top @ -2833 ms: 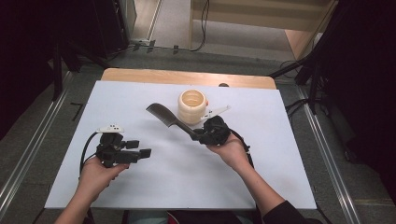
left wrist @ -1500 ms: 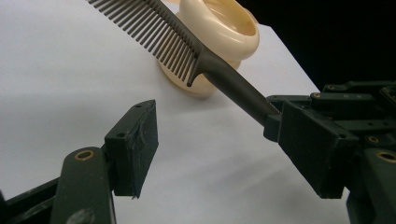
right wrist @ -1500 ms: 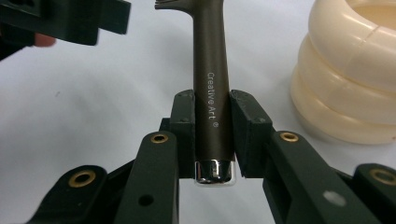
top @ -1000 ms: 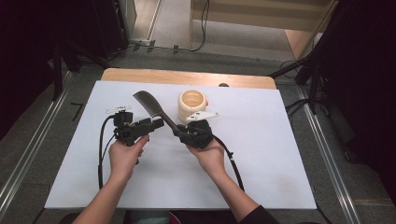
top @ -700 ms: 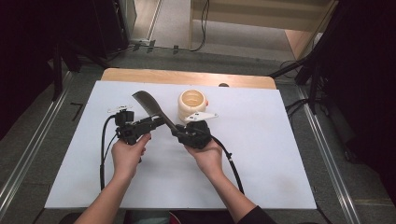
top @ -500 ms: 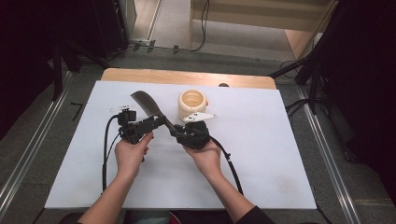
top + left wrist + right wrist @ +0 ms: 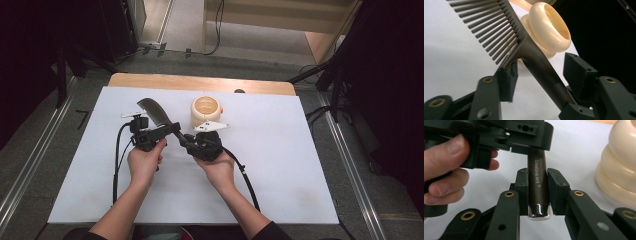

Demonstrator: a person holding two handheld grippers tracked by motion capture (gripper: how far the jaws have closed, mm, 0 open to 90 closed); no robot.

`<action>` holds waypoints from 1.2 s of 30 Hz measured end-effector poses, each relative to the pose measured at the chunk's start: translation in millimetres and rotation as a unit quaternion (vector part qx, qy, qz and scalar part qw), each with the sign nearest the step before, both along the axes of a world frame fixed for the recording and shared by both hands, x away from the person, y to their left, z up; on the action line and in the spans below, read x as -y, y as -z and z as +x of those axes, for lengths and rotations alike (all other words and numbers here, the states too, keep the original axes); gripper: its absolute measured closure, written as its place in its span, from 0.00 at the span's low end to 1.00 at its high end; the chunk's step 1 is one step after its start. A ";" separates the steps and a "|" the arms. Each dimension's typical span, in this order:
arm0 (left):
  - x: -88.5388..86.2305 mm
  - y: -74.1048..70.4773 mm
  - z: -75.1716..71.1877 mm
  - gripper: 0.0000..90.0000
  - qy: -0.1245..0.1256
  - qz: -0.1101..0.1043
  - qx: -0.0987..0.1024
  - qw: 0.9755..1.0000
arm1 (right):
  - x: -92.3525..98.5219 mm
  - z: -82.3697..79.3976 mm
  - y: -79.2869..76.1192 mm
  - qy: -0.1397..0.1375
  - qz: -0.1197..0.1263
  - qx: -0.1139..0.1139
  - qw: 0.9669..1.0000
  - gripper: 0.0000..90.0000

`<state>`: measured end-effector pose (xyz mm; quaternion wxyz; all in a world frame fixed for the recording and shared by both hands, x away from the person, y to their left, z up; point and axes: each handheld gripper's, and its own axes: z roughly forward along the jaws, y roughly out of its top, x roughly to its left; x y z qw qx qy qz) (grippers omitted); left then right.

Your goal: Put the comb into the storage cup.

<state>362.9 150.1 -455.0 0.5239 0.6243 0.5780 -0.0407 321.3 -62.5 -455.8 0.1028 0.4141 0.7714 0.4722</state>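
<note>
Here the cream holder (image 7: pixel 206 110) stands upright; comb (image 7: pixel 156 114) outside it.

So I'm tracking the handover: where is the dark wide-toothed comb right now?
In the high view the dark wide-toothed comb sits above the white mat's middle, left of the cream ribbed holder, its handle clamped in the right tool, the left tool around it.

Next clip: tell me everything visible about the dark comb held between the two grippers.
The dark wide-toothed comb looks like matt plastic, with long parallel teeth, a round handle printed "Creative Art" and a shiny metal end cap. It is held above the white table, teeth end pointing away from the person. The right gripper clamps the handle near the cap; the left gripper, whose jaws have just been closing, straddles the neck without visibly pressing.
</note>
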 end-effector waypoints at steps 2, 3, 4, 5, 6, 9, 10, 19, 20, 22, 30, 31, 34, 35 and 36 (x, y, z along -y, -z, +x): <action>-0.5 1.1 1.3 0.58 0.000 -0.004 -0.005 1.000 | -1.2 -0.5 0.4 -0.001 0.001 0.002 1.000 0.78; -0.8 1.3 1.5 0.60 -0.001 -0.007 -0.008 1.000 | -2.1 -0.5 0.7 -0.002 0.003 0.003 1.000 0.78; -1.3 1.3 1.4 0.62 -0.002 -0.007 -0.007 1.000 | -2.9 -0.9 0.8 -0.001 0.005 0.004 1.000 0.78; -1.7 1.2 1.5 0.64 -0.002 -0.011 -0.007 1.000 | -3.6 -1.0 1.2 -0.003 0.004 0.006 1.000 0.78; -2.4 1.0 1.7 0.65 -0.004 -0.016 -0.010 1.000 | -4.2 -1.1 1.4 -0.002 0.003 0.007 1.000 0.78; -4.6 1.2 2.3 0.67 -0.003 -0.022 -0.015 1.000 | -5.1 -1.1 2.0 -0.002 0.003 0.006 1.000 0.78; -5.1 1.8 2.7 0.67 -0.005 -0.029 -0.021 0.999 | -5.8 -1.2 2.4 -0.002 0.002 0.007 1.000 0.78; -10.2 5.2 4.2 0.72 -0.002 -0.057 -0.037 0.998 | -6.0 0.9 5.3 -0.013 0.002 0.005 1.000 0.78; -10.8 5.8 4.4 0.72 -0.003 -0.063 -0.039 0.997 | -6.3 1.1 5.9 -0.012 -0.002 0.005 1.000 0.78; -11.7 5.9 4.6 0.73 -0.003 -0.070 -0.041 0.997 | -7.2 1.3 6.7 -0.012 -0.004 0.007 1.000 0.78; -13.8 6.7 4.9 0.79 0.002 -0.089 -0.051 0.995 | -8.6 2.7 9.5 -0.018 -0.010 0.001 1.000 0.77; -14.3 6.9 4.9 0.79 0.003 -0.092 -0.052 0.994 | -8.8 2.7 9.6 -0.018 -0.011 0.001 1.000 0.77; -15.9 7.8 5.4 0.79 0.003 -0.103 -0.056 0.993 | -9.4 2.7 9.1 -0.018 -0.011 0.001 1.000 0.77; -16.0 7.8 5.4 0.79 0.004 -0.103 -0.055 0.993 | -9.7 2.6 8.7 -0.018 -0.013 0.002 1.000 0.77; -15.9 7.5 5.3 0.80 0.004 -0.105 -0.055 0.993 | -9.9 2.7 8.3 -0.019 -0.015 0.002 1.000 0.77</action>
